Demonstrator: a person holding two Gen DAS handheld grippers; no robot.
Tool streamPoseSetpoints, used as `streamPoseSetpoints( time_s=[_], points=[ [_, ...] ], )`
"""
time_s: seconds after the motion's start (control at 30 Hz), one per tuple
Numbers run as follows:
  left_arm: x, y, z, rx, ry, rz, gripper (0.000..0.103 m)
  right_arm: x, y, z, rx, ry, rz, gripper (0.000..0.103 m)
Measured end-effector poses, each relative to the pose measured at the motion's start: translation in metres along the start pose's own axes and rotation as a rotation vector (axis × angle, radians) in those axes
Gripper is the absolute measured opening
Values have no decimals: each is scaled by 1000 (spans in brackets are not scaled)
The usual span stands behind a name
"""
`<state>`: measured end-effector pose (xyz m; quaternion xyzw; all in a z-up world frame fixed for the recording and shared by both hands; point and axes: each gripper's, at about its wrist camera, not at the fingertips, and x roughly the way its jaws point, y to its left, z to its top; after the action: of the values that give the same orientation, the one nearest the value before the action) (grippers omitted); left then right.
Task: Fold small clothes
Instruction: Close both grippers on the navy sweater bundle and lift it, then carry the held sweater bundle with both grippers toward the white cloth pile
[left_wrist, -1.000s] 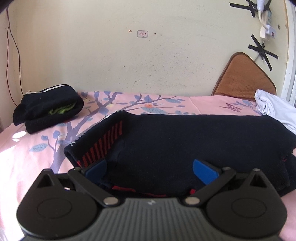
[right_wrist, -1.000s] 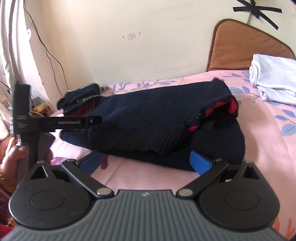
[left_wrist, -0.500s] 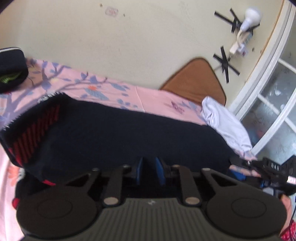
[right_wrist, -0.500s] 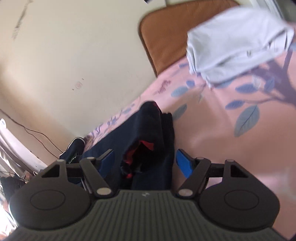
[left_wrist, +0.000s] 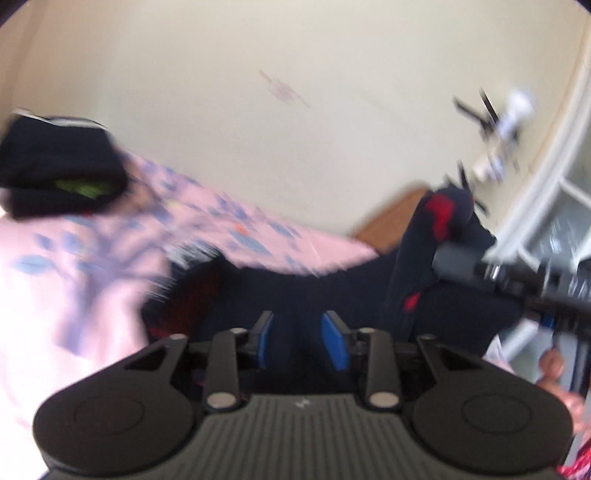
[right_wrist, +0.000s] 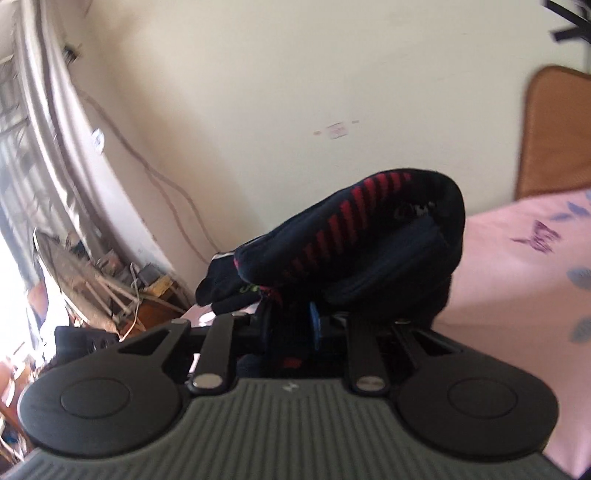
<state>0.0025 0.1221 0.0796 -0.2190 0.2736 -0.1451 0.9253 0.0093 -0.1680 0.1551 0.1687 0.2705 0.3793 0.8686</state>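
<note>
- Now the left gripper (left_wrist: 302, 338) is pinching the near edge of the dark navy sweater (left_wrist: 332, 291); its jaws are closed in on a fold of the knit, with the blue pads (left_wrist: 334, 341) pressing the cloth from both sides.
- Ahead of those jaws the sweater is stretching away over the pink floral bed (left_wrist: 74, 266), and to their right a raised part with red trim is hanging from the other tool.
- Up and left of the left jaws a folded dark garment (left_wrist: 55, 173) with a green patch is lying on the bed; the left view is blurred.
- Meanwhile the right gripper (right_wrist: 290, 328) is holding the same sweater (right_wrist: 369, 251); its jaws are pressed nearly together on a bunch of navy cloth.
- Just beyond the right jaws the sweater is bulging up in a rounded fold, showing red stripes, lifted off the bed (right_wrist: 517, 295).
- Right of that fold a brown cushion (right_wrist: 554, 136) is leaning against the wall.
</note>
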Motion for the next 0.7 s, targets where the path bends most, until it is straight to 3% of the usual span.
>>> streamPoseSetpoints(
  time_s=[0.13,0.23,0.27,0.37,0.43,0.5,0.57,0.63,0.7],
  points=[
    [-50,39,18,-74,-133,135,47,89,31,-12,-77,164,46,13],
    [-56,48,23,-98,-153,144,55,149,30,-40,-115,289,2,13],
    [-52,47,25,-96,-147,129,55,156,28,-49,-127,281,26,11],
    [-31,29,30,-43,-130,75,56,144,29,-50,-132,259,52,13],
    [-11,13,35,13,-116,64,56,120,26,-47,-122,262,114,32],
    [11,3,42,55,-81,88,53,89,26,-46,-152,246,155,36],
    [31,1,44,56,-18,134,53,45,26,-40,-217,176,167,36],
    [43,7,45,34,10,158,53,12,22,-28,-253,82,133,36],
    [47,14,42,2,24,158,53,-3,12,-10,-256,10,39,36]
  ],
)
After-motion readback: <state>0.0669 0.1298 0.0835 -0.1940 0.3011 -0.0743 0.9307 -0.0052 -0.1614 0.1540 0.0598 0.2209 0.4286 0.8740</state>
